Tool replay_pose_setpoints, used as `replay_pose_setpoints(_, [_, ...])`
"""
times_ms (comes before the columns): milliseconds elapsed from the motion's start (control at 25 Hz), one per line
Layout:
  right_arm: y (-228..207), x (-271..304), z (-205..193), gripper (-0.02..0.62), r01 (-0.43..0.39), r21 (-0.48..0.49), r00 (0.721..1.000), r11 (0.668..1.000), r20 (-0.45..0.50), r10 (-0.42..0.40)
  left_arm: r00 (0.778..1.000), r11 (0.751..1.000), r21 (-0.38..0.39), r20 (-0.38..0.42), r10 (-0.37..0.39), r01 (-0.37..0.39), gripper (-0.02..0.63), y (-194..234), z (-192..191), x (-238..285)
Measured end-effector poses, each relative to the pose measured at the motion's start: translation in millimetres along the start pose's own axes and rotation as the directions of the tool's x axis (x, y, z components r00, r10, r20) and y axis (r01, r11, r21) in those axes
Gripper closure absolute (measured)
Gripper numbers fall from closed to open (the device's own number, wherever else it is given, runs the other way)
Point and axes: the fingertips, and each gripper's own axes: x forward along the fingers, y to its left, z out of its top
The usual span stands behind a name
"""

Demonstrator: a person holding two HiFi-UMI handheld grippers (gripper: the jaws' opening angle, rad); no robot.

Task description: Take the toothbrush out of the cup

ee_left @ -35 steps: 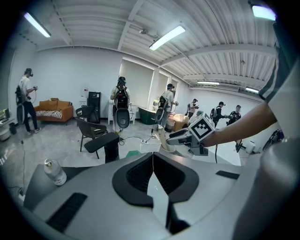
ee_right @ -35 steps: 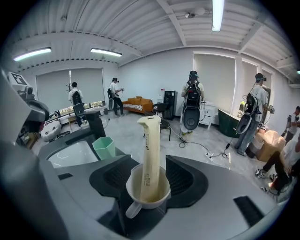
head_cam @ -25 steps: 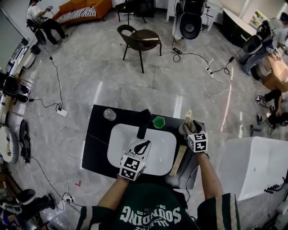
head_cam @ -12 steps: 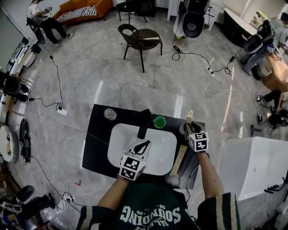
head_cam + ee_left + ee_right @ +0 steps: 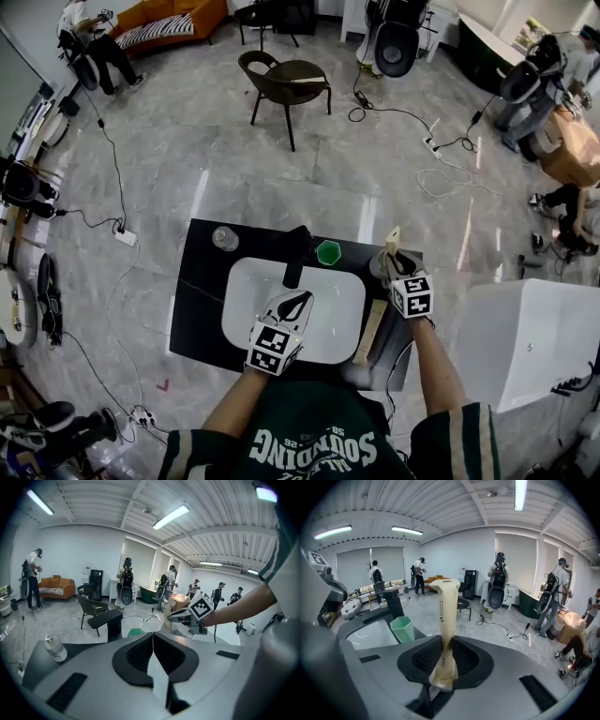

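A cream toothbrush [image 5: 446, 620] stands upright in a pale cup [image 5: 383, 266] at the right end of the black counter [image 5: 202, 281]. My right gripper [image 5: 446, 651] has just been closing and its pads now press on the toothbrush handle from both sides. In the head view the brush's top [image 5: 394, 238] sticks up just beyond the right gripper [image 5: 397, 265]. My left gripper [image 5: 292, 306] hovers over the white sink [image 5: 328, 314], shut with nothing in it [image 5: 153, 637]. The cup is hidden in the right gripper view.
A black faucet [image 5: 297, 251] stands behind the sink, with a green cup [image 5: 329, 252] to its right and a clear bottle [image 5: 224, 238] at the back left. A pale wooden strip [image 5: 369, 334] lies right of the sink. A white cabinet [image 5: 534, 347] stands to the right.
Both hands stay where they were; only the head view has shifted slightly. The closing of the right jaws is too small to make out there.
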Motion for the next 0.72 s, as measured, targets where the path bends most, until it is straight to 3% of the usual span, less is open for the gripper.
replay_pose_setpoints(720, [-3.8, -63.8, 50.6, 0.503, 0.076, -0.002, 0.985, 0.997, 0.158, -0.074, 0.997, 0.997, 0.025, 0.012, -0.077, 0.076, 0.589, -22.9, 4.5, 1.0])
